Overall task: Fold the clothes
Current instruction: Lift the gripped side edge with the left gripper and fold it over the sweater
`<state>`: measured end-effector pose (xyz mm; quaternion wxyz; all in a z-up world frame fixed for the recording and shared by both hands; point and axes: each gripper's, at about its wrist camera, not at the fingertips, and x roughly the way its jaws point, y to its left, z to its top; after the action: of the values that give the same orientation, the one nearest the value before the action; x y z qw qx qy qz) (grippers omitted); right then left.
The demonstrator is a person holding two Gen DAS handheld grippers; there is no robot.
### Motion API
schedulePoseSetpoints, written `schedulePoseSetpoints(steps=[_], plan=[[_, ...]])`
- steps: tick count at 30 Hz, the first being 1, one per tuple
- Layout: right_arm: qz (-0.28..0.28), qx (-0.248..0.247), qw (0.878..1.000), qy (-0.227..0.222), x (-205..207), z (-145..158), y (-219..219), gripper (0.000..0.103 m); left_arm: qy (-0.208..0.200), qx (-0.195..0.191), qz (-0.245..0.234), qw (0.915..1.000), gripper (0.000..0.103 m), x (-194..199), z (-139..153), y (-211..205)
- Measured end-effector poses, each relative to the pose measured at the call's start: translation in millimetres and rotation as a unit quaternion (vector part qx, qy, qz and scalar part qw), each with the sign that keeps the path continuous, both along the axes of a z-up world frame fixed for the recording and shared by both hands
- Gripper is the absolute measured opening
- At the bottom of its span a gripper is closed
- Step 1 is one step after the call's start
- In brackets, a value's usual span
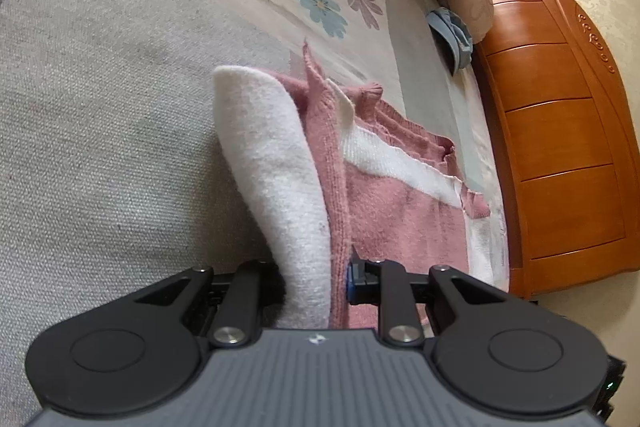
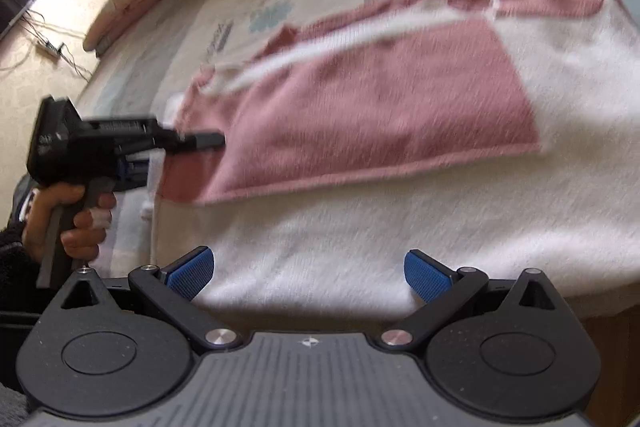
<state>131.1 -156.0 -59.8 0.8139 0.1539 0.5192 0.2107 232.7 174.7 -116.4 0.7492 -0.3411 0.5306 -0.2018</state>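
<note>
Soft, limp sweater (image 2: pixel 360 115): left gripper (image 1: pixel 316 283) pinches its edge; right gripper (image 2: pixel 308 271) wide, empty, nearby; best taken by the hem.

Fuzzy knit sweater (image 1: pixel 360 211); glossy wooden headboard (image 1: pixel 560 131); matt cloth bedsheet (image 1: pixel 100 127).

pink-and-white knit sweater (image 2: pixel 360 115), spread on bed, one edge lifted

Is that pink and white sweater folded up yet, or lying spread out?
Partly folded: the sweater has a pink panel doubled over its white body, otherwise flat.
</note>
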Motion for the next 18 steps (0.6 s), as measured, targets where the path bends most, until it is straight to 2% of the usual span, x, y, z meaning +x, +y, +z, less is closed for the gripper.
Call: schedulePoseSetpoints(steps=[1, 10, 18], plan=[[-0.003, -0.004, 1.000, -0.011, 2.4, 4.2, -3.7, 0.103, 0.002, 0.003, 0.002, 1.0000, 0.019, -0.2, 1.2, -1.1], [0.005, -0.028, 0.995, -0.094, 26.7, 29.8, -41.1, 0.103, -0.004, 0.058, 0.006, 0.9983, 0.019, -3.4, 28.8, -19.2], [0.030, -0.010, 0.990, -0.136, 44.2, 34.7, -79.8, 0.103, 0.000, 0.094, 0.017, 0.9955, 0.019, -5.9, 65.7, -41.5]])
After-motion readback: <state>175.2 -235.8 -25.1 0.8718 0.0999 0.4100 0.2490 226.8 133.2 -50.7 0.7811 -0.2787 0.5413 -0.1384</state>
